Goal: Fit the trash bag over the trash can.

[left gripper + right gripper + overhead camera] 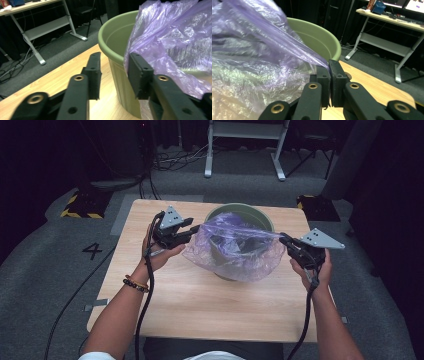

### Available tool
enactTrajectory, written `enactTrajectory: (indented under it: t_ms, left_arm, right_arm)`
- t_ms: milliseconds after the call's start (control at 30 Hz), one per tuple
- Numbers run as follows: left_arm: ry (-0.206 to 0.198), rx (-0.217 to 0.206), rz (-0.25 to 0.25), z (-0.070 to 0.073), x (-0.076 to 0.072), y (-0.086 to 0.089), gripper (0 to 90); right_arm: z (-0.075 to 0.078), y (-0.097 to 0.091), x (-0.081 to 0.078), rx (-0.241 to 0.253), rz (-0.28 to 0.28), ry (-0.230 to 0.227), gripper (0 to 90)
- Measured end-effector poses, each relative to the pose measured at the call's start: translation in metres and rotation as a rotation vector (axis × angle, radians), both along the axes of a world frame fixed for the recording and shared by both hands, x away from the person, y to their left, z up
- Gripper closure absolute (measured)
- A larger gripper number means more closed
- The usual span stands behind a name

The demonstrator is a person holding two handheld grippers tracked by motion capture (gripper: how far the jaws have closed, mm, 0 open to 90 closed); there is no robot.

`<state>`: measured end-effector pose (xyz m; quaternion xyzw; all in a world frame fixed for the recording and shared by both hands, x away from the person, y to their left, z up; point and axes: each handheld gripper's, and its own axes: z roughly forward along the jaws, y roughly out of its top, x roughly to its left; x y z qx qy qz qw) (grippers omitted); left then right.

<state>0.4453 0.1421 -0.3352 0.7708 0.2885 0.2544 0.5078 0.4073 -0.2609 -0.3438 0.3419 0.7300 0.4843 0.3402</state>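
A green plastic bin [260,216] stands on the wooden table [200,310] at its far middle, with a thin purple bag [235,245] draped loosely over its mouth and front. My right gripper [284,240] is shut on the bag's right edge and pulls it taut to the right; in the right gripper view the jaws [329,65] pinch the film of the bag [249,62] beside the bin's rim [317,37]. My left gripper [192,231] is at the bag's left edge. In the left gripper view it [114,56] stands open, the bag [175,37] lying against its right jaw and the bin wall [112,37] behind the gap.
A white desk frame [245,145] stands on the grey floor beyond the table. Yellow-and-black striped bases sit at the far left [82,205] and far right [312,202]. Cables trail from both grippers across the table's near half.
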Motion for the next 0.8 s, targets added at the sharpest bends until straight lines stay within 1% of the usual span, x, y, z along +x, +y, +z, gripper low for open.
enactTrajectory:
  t_ms: [33, 67, 100, 133, 167, 200, 233, 267, 300, 333, 367, 400, 433, 467, 500, 567, 600, 633, 667, 700, 733, 767, 800]
  left_arm:
    - [0.0, 0.0, 0.0, 0.0, 0.0, 0.0, 50.2]
    - [-0.008, -0.05, -0.033, 0.002, -0.004, 0.001, 41.0]
    - [-0.008, -0.05, -0.033, 0.002, -0.004, 0.001, 35.5]
    - [-0.011, -0.068, -0.057, 0.004, -0.008, 0.002, 35.5]
    - [-0.017, -0.081, -0.068, 0.005, -0.012, 0.003, 30.1]
    - [-0.031, -0.089, -0.1, 0.007, -0.019, 0.004, 26.5]
    - [-0.03, -0.089, -0.144, 0.007, -0.029, 0.006, 22.3]
    - [-0.025, -0.095, -0.166, 0.006, -0.036, 0.007, 19.3]
    - [-0.025, -0.095, -0.166, 0.006, -0.036, 0.007, 19.1]
    - [-0.022, -0.102, -0.2, 0.003, -0.048, 0.008, 18.2]
    - [-0.022, -0.102, -0.2, 0.003, -0.048, 0.008, 16.9]
    - [-0.018, -0.096, -0.205, 0.0, -0.054, 0.008, 16.6]
    - [-0.027, -0.077, -0.195, -0.005, -0.062, 0.009, 16.4]
    - [-0.027, -0.077, -0.195, -0.005, -0.062, 0.009, 16.3]
    - [-0.033, -0.072, -0.194, -0.008, -0.065, 0.011, 16.3]
    - [-0.025, -0.073, -0.195, -0.014, -0.069, 0.019, 15.9]
    - [-0.017, -0.079, -0.2, -0.019, -0.069, 0.024, 15.9]
    - [-0.009, -0.077, -0.201, -0.021, -0.069, 0.027, 15.9]
    - [0.007, -0.054, -0.205, -0.029, -0.068, 0.03, 15.8]
    - [0.007, -0.054, -0.205, -0.029, -0.068, 0.03, 15.9]
    - [0.011, -0.029, -0.198, -0.033, -0.068, 0.028, 15.9]
    - [0.008, -0.019, -0.199, -0.035, -0.068, 0.026, 15.9]
    - [0.007, -0.007, -0.21, -0.037, -0.068, 0.021, 15.9]
  right_arm:
    - [0.0, 0.0, 0.0, 0.0, 0.0, 0.0, 87.8]
    - [-0.001, -0.001, 0.005, 0.023, -0.003, 0.018, 87.9]
    - [-0.001, -0.001, 0.005, 0.023, -0.003, 0.018, 87.9]
    - [-0.001, -0.002, 0.007, 0.035, 0.002, 0.022, 87.9]
    - [-0.001, -0.002, 0.007, 0.046, 0.009, 0.024, 87.9]
    - [-0.001, -0.002, 0.008, 0.055, 0.011, 0.026, 87.9]
    - [-0.001, -0.002, 0.008, 0.072, 0.022, 0.034, 87.8]
    - [-0.001, -0.002, 0.008, 0.07, 0.022, 0.032, 87.7]
    - [-0.001, -0.001, 0.007, 0.068, 0.022, 0.03, 87.7]
    - [-0.001, -0.001, 0.007, 0.067, 0.027, 0.03, 87.8]
    - [-0.001, -0.001, 0.007, 0.067, 0.027, 0.03, 87.8]
    - [0.0, 0.001, 0.006, 0.067, 0.032, 0.031, 88.1]
    - [0.001, 0.002, 0.005, 0.063, 0.034, 0.03, 88.2]
    - [0.001, 0.004, 0.005, 0.055, 0.03, 0.026, 88.2]
    - [0.001, 0.004, 0.005, 0.055, 0.03, 0.026, 88.2]
    - [0.003, 0.005, 0.005, 0.058, 0.032, 0.025, 88.4]
    - [0.004, 0.005, 0.005, 0.058, 0.029, 0.023, 88.5]
    - [0.005, 0.004, 0.006, 0.059, 0.027, 0.022, 88.5]
    - [0.005, 0.003, 0.007, 0.071, 0.031, 0.028, 88.6]
    - [0.005, 0.003, 0.007, 0.071, 0.031, 0.028, 88.6]
    - [0.006, 0.003, 0.007, 0.072, 0.031, 0.029, 88.5]
    - [0.006, 0.003, 0.007, 0.069, 0.032, 0.031, 88.5]
    - [0.006, 0.003, 0.008, 0.069, 0.033, 0.032, 88.5]
